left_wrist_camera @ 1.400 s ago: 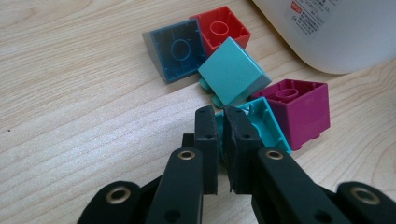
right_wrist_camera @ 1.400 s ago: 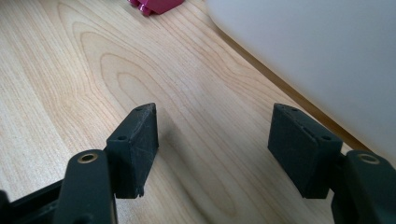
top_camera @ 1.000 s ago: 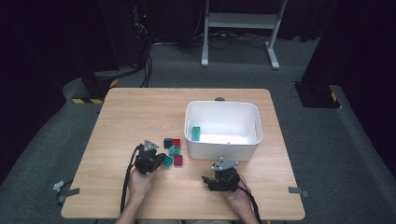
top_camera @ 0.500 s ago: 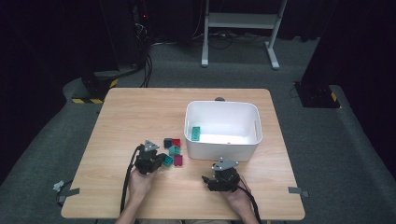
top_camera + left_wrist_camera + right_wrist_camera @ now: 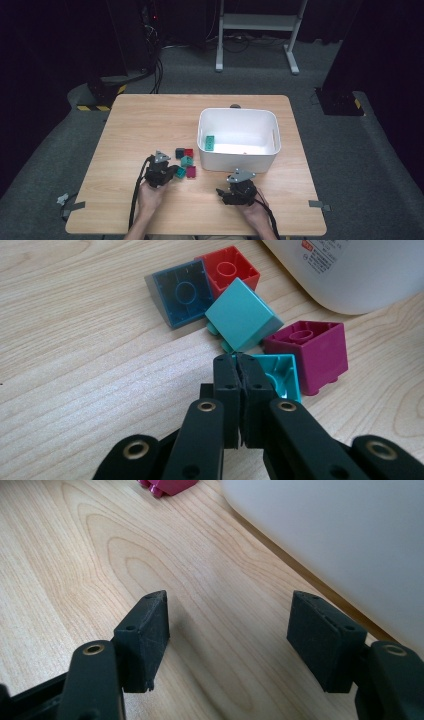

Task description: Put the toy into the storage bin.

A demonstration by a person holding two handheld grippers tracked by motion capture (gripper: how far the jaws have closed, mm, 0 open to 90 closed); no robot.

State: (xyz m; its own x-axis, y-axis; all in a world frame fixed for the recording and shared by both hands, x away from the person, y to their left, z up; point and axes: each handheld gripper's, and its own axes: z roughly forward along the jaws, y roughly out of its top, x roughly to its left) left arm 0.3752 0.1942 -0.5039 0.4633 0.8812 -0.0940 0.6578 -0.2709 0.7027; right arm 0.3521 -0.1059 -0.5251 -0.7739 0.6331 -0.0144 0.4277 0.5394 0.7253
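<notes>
Both hands rested low on the table: left gripper [image 5: 239, 360] jaws pressed together on nothing, tips beside the teal block [image 5: 280, 377]; right gripper [image 5: 227, 630] gaped wide, empty.

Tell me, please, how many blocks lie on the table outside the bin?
5: blue, red, light teal, magenta, and a teal one at the shut left gripper. Others may be hidden.

Six blocks [image 5: 241, 314], one white bin [image 5: 238, 150].
</notes>
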